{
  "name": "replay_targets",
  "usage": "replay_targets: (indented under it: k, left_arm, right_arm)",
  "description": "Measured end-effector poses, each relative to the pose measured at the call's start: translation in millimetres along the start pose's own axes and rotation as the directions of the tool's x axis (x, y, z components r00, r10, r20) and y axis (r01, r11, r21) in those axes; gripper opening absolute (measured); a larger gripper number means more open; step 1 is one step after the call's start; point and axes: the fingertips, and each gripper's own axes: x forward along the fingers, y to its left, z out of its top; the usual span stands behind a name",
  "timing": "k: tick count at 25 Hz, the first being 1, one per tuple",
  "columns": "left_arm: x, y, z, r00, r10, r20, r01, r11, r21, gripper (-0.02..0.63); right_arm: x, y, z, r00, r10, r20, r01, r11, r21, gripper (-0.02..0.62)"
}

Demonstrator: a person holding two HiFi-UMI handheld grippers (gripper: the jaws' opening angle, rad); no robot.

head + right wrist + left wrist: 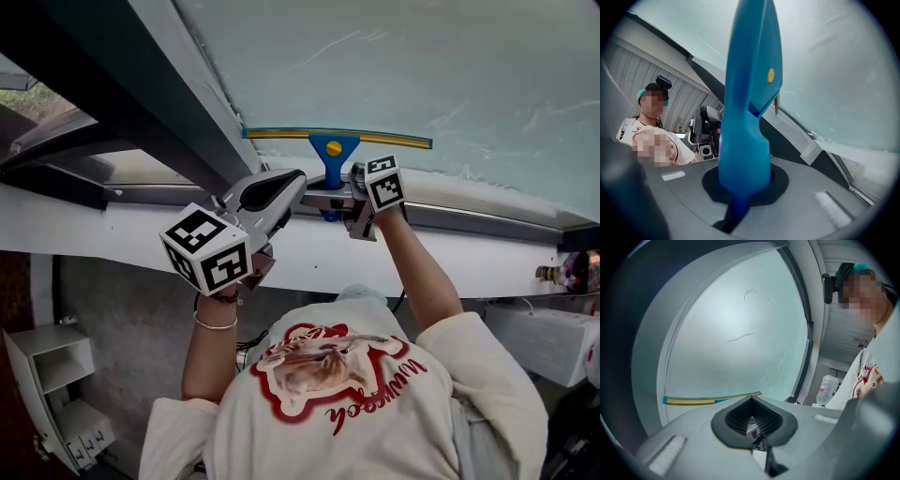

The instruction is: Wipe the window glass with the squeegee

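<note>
Glass rose ahead; our right tongs gripped the squeegee handle at six o'clock, seemingly light and stiff; left tongs closed, empty.

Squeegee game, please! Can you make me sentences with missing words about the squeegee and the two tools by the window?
1. The right tool is shut on the ___ plastic handle of the window squeegee.
2. The left tool, jaws together, holds ___.
3. The small round dot on that handle is ___.
Missing words: blue; nothing; yellow.
</note>
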Motion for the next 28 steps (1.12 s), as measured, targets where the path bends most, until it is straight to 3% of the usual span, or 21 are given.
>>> replay_targets:
  k: [28]
  left_arm:
    - [-4.1,7.1,-27.3,0.998,0.051,-0.035,-0.053,0.997,-0.051,0.001]
  right_arm:
    - [-4.8,-29.8,-29.8,1.000,0.011,0.024,-0.012,0.999,0.038,0.023]
